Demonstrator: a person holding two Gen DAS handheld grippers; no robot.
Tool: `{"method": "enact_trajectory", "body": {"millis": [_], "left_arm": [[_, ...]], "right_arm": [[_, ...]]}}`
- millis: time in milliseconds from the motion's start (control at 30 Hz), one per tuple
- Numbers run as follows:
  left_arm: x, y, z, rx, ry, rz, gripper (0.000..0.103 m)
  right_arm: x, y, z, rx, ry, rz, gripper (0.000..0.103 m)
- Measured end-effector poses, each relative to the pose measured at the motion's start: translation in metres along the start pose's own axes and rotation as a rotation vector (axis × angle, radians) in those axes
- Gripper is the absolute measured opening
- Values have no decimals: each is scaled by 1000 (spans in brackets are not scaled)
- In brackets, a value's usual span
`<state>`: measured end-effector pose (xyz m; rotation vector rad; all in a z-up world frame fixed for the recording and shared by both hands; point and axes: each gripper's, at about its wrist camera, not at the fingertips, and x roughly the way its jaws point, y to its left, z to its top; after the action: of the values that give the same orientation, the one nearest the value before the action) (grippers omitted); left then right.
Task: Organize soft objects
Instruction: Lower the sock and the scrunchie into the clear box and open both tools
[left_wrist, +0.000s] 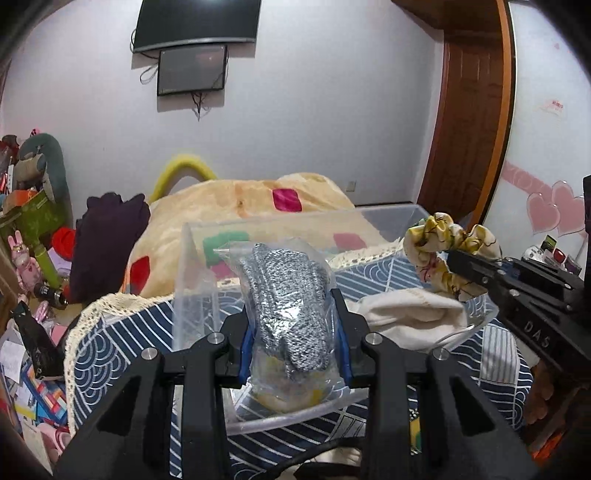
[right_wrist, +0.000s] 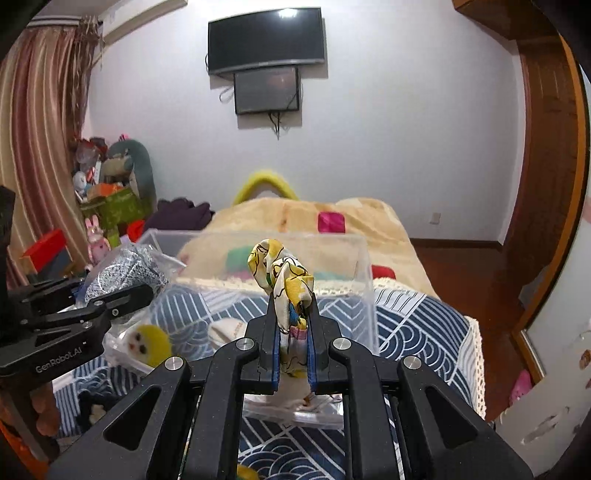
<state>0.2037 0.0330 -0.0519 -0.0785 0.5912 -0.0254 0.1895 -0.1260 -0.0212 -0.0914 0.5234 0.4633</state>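
**Both claws loaded above the clear bin**

The bagged grey knit item (left_wrist: 286, 314), a speckled soft piece sealed in a clear plastic bag, sits pinched between the blue pads of the left claw (left_wrist: 293, 332), which is closed narrow on the bag's lower half. It is held upright over the near-left part of the clear plastic bin (left_wrist: 388, 214). The yellow patterned scrunchie (right_wrist: 282, 280) is clamped in the right claw (right_wrist: 291, 332), whose jaws are drawn close with the fabric bunched up above them, over the near-right part of the same bin.

Inside the bin, a white cloth item (left_wrist: 410, 314) already lies on the bottom, and the right wrist view shows a small yellow plush with a white face (right_wrist: 147, 343) at the bin's left side, apparently in a clear wrapper. These two look sorted already.

By my reading, the task is partway through: two items lie in the bin, two more are carried and not yet released. What remains is lowering and letting go of each.

The bin rests on a blue wave-patterned cloth (right_wrist: 417, 325) with a lace edge; whether a counter lies beneath cannot be told. Beyond the bin lies a beige blanket (left_wrist: 236, 206) with coloured patches.
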Motion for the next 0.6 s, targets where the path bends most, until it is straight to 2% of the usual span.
{"method": "enact_trajectory", "body": {"millis": [233, 300, 367, 600], "left_arm": [[19, -2, -3, 11, 46, 10, 36], [18, -3, -4, 15, 47, 6, 42], [14, -5, -4, 14, 35, 8, 55], [-7, -6, -2, 16, -15, 1, 66]], "right_arm": [[11, 0, -6, -7, 55, 5, 10], [10, 1, -7, -10, 65, 5, 10], [10, 1, -8, -15, 71, 0, 14], [8, 0, -8, -19, 87, -6, 32]]}}
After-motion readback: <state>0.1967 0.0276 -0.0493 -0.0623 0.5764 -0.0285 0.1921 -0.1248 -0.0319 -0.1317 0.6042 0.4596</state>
